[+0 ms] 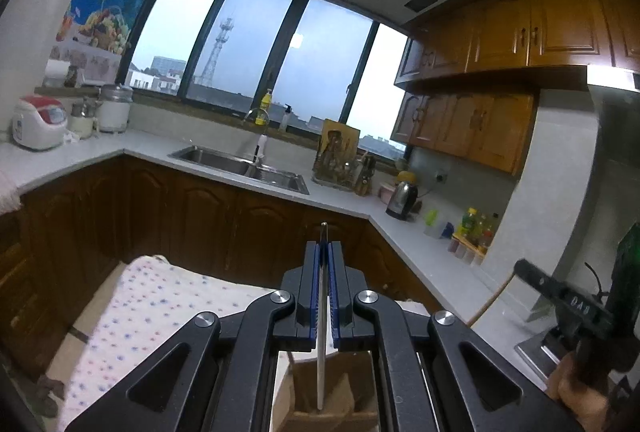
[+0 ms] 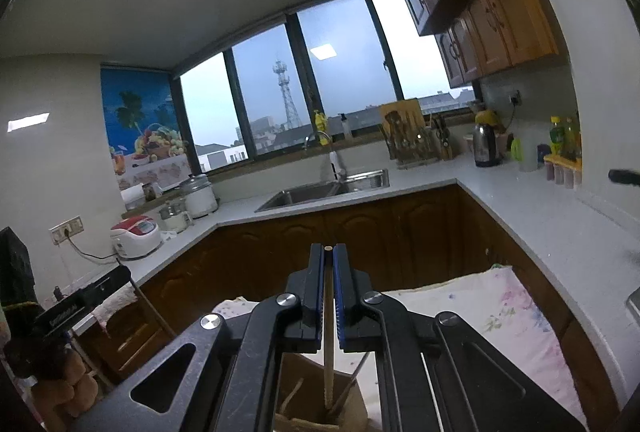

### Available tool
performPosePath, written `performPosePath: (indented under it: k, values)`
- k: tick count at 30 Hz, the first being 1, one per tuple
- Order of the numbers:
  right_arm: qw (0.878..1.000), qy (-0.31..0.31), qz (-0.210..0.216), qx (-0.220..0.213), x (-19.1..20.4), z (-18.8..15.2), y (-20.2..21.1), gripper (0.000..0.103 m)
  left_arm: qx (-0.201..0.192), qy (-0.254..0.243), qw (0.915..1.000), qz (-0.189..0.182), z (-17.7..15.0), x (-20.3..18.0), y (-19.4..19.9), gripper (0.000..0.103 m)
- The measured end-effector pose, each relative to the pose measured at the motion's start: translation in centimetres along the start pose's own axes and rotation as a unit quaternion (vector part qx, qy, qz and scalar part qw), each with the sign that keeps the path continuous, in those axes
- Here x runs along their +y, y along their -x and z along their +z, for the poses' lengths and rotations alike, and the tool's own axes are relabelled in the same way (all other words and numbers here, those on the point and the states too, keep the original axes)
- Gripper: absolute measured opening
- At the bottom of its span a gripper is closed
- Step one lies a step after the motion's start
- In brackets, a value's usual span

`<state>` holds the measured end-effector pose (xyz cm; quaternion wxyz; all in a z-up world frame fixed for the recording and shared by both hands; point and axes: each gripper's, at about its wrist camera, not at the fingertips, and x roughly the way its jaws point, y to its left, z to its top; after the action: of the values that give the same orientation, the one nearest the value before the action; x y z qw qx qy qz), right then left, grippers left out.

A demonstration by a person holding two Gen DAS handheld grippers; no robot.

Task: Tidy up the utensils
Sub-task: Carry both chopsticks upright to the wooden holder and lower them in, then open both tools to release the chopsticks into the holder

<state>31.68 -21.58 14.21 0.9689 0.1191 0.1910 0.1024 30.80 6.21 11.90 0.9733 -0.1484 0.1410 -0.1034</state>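
Observation:
In the left wrist view my left gripper is shut on a thin silvery chopstick. It stands upright between the blue pads, with its lower end over a brown utensil holder. In the right wrist view my right gripper is shut on a wooden chopstick. That one also stands upright, and its lower end reaches into the brown holder, where other sticks lean. Each view catches the other gripper at its edge: the right gripper and the left gripper.
The holder stands on a surface covered by a floral cloth. Beyond runs an L-shaped counter with a sink, a utensil rack, a kettle, bottles and a rice cooker.

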Motion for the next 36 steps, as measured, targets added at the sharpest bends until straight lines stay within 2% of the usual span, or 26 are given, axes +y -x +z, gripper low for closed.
performPosePath:
  k: [2, 9, 14, 22, 36]
  values:
    - [1.0, -0.009, 0.002, 0.002, -0.8, -1.1, -0.8, 0.004, -0.016, 0.004, 0.9998, 0.007, -1.2, 0.5, -1.6, 0.002]
    - [0.999, -0.036, -0.007, 0.031, -2.7, -4.6, -3.2, 0.004, 0.001, 0.022, 0.9994, 0.027, -5.8, 1.4, -6.3, 0.002]
    - [0.998, -0.046, -0.007, 0.052, -3.0, -6.4, -4.3, 0.004, 0.018, 0.023, 0.9989, 0.036, -7.4, 1.1, -8.7, 0.002]
    - [0.997, -0.039, -0.012, 0.058, -2.8, -6.7, -4.5, 0.005, 0.056, 0.028, 0.9975, 0.035, -7.2, 2.8, -9.9, 0.002]
    - [0.997, -0.038, -0.013, 0.06, -3.1, -6.7, -4.8, 0.005, 0.065, 0.019, 0.9969, 0.04, -6.0, 2.5, -9.6, 0.003]
